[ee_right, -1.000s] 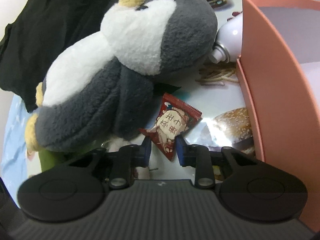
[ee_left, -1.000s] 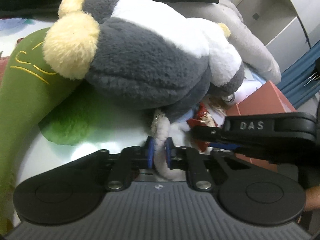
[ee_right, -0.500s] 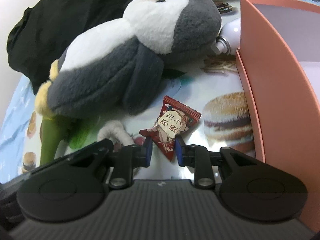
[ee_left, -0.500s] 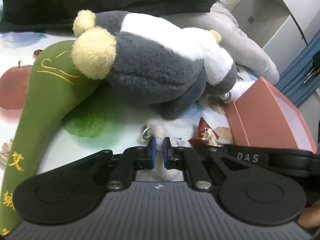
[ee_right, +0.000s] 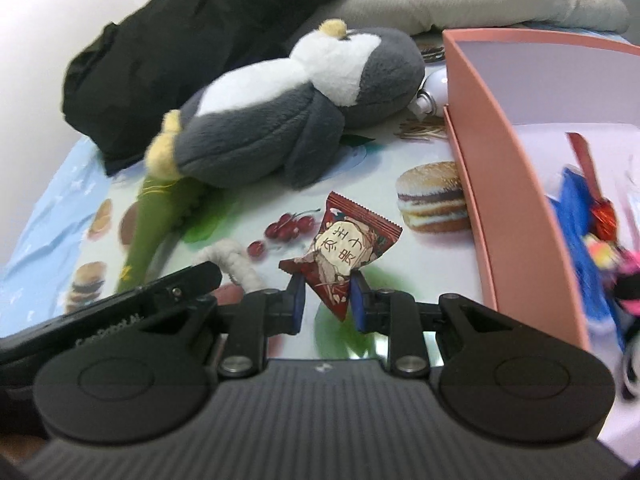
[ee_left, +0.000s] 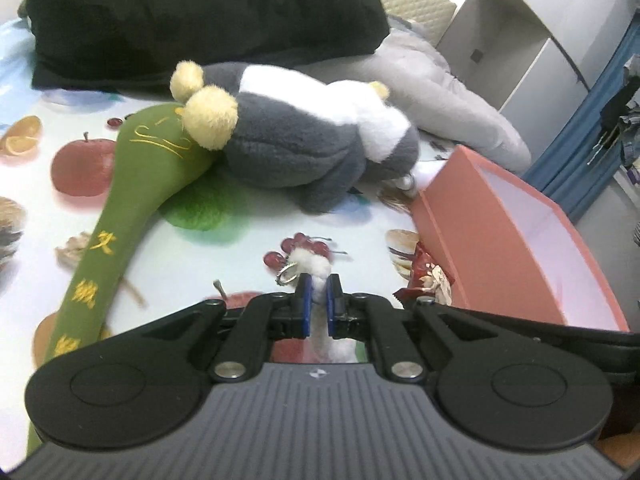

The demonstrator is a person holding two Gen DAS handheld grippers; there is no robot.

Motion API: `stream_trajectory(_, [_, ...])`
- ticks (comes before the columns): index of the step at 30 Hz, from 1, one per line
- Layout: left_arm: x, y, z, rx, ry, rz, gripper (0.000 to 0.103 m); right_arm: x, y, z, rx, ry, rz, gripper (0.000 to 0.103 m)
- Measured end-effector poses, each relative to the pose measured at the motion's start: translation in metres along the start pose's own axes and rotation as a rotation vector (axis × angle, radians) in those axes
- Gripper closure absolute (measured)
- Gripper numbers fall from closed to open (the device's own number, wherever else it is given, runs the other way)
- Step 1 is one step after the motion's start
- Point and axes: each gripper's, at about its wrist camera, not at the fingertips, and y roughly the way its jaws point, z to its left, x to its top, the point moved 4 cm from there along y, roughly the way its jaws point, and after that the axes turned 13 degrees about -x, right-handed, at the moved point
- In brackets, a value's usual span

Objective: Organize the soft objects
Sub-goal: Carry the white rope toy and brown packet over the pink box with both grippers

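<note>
My left gripper [ee_left: 316, 294] is shut on a white fluffy keychain [ee_left: 314, 266] with a metal ring, lifted above the printed tablecloth. In the right wrist view that fluffy keychain [ee_right: 236, 264] shows at the lower left. My right gripper [ee_right: 326, 296] is shut on a red snack packet [ee_right: 344, 248], held by its lower corner. The same packet [ee_left: 428, 280] shows at the right in the left wrist view. A grey and white penguin plush [ee_left: 304, 144] [ee_right: 288, 112] lies further back, its yellow feet on a long green plush [ee_left: 132, 200] [ee_right: 156, 208].
A pink box [ee_left: 504, 232] [ee_right: 500, 168] stands to the right, with blue and colourful items inside. A black garment [ee_left: 192, 20] [ee_right: 192, 40] and a grey cushion [ee_left: 432, 92] lie at the back. A white bottle [ee_right: 432, 92] rests beside the box.
Both grippers have drawn back and up from the penguin plush, carrying the fluffy keychain and the snack packet. The plush looks smaller and further away; more tablecloth and the box interior show.
</note>
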Motion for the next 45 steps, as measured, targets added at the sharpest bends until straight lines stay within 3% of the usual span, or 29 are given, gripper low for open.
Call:
stream_trajectory(10, [-0.022,-0.058,-0.045,-0.030,-0.018,-0.022,0.094,-0.021,-0.079,-0.005,0.021,-0.049,-0.067,0.076])
stream_trajectory(26, [-0.025,-0.133,-0.119,-0.100,0.114,-0.058,0.094,-0.034,-0.176,-0.018,0.019,-0.037,-0.171,0.076])
stream_trajectory(39, [-0.024,-0.139,-0.183,-0.219,0.212,-0.059,0.094,-0.044,-0.224,-0.060,-0.047,0.004,-0.234,0.076])
stream_trajectory(45, [-0.036,-0.129,-0.216,-0.283,0.268,-0.015,0.094,-0.053,-0.241,-0.092,-0.101,0.067,-0.255,0.076])
